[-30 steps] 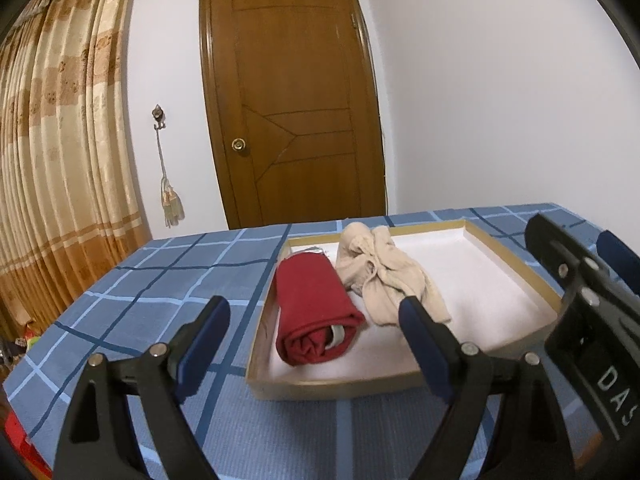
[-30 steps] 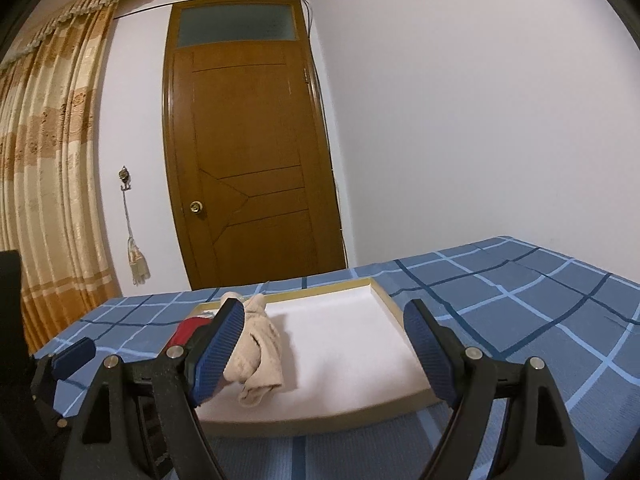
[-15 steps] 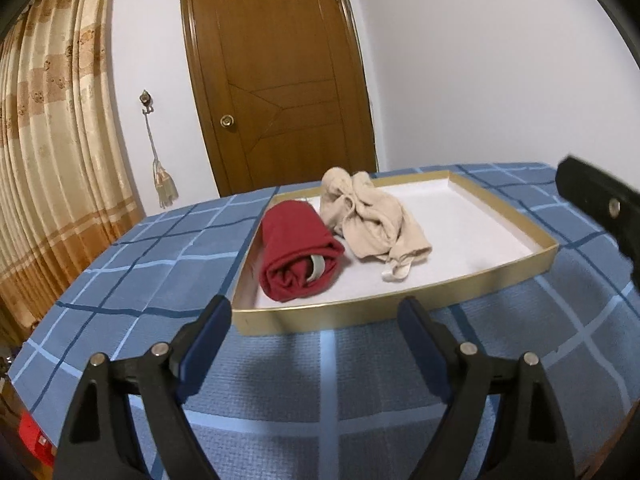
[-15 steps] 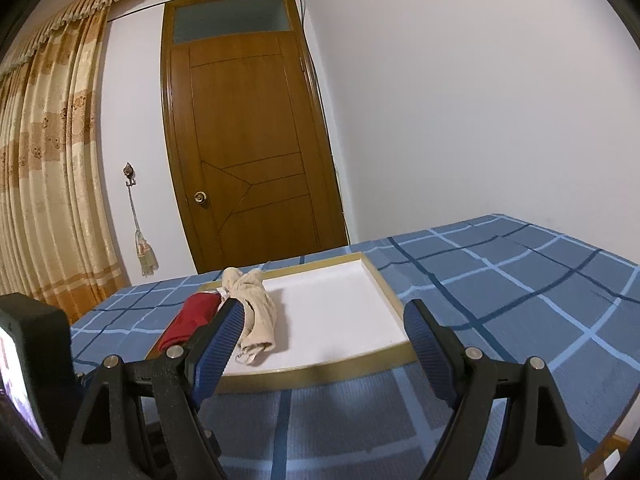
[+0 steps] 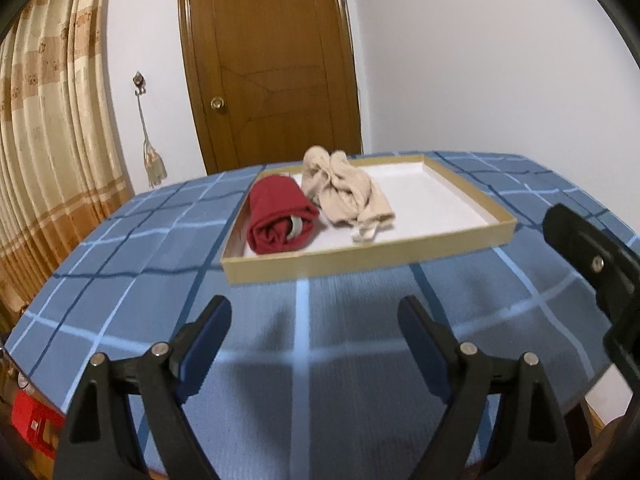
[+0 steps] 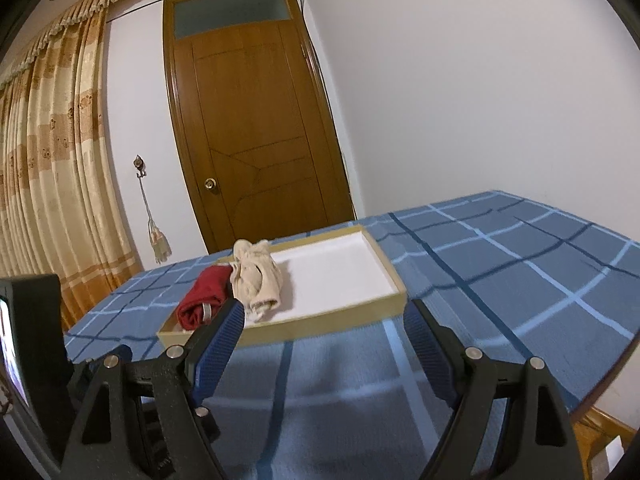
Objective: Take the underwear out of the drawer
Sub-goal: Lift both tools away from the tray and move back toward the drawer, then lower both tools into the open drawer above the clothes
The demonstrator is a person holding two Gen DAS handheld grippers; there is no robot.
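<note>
Your left gripper [image 5: 310, 342] and right gripper [image 6: 326, 342]: jaws wide, empty. Red roll [image 5: 280, 216] ahead of left jaws, nearer them; long axis pointing away.

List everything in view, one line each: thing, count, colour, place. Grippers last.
rolled red underwear: one, red, left end of the tray.
crumpled beige underwear: one, beige, in the tray, right of the red roll.
shallow cardboard tray: one, tan rim, white inside, on the table.
checked tablecloth: one, blue, covering the table.
wooden door: one, brown, shut, behind the table.
pleated curtain: one, gold, left wall.
tassel tieback: one, cream, on a wall hook.
left gripper: one, black with blue pads, open, empty.
right gripper: one, same colours, open, empty.
</note>
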